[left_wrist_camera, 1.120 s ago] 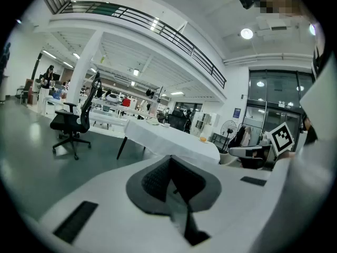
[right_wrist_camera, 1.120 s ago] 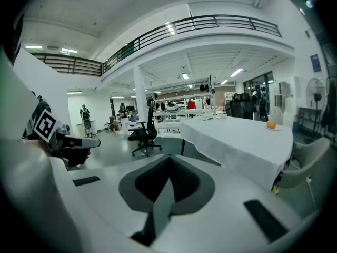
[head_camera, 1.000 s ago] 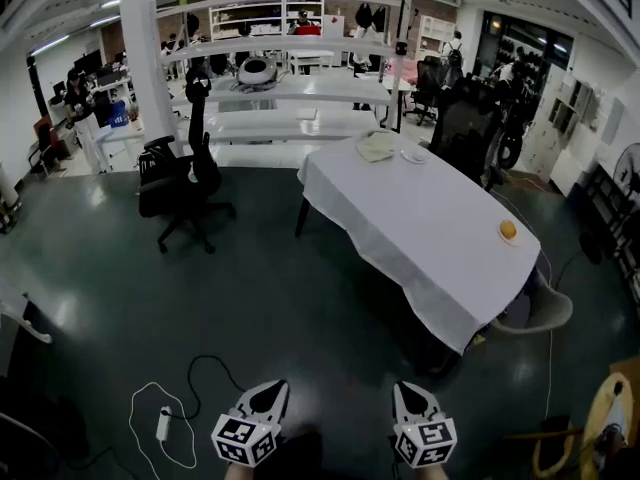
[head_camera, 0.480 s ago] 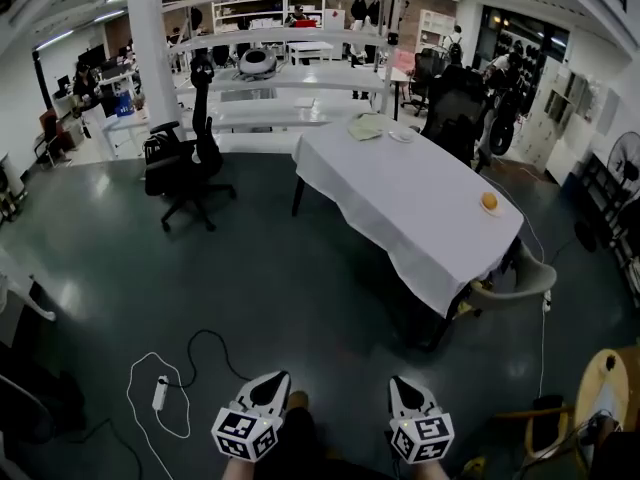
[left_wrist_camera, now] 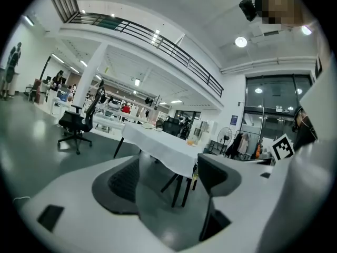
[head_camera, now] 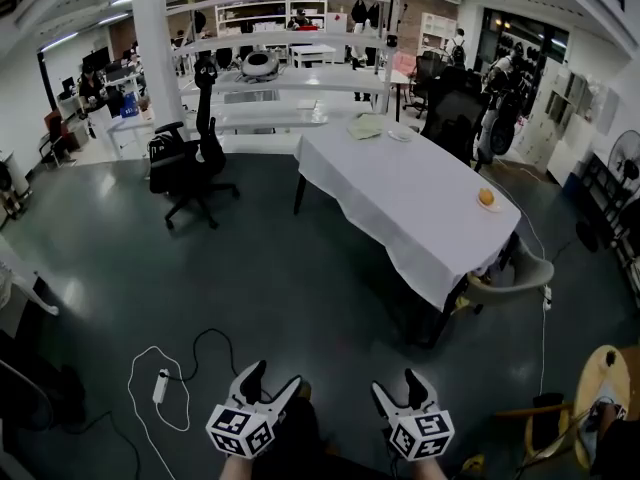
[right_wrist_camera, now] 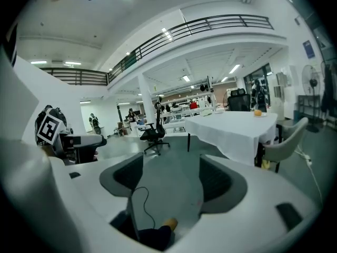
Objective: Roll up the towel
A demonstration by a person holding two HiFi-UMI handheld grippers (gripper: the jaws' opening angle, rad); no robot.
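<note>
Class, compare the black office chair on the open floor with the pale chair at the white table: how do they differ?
The black office chair is dark; the pale chair is light grey. The black office chair stands free on the floor, left of the white table; the pale chair is tucked against that table's near corner. Nobody sits in either.

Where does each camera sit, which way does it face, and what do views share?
Head view: on the person's head, looking down toward the long white-clothed table; left gripper, right gripper below, jaws just opened, empty.
Left gripper view: on that gripper, facing the table past its jaws; right gripper's marker cube at right.
Right gripper view: likewise, table right; left gripper's marker cube left.
Shared: all three show the table.
</note>
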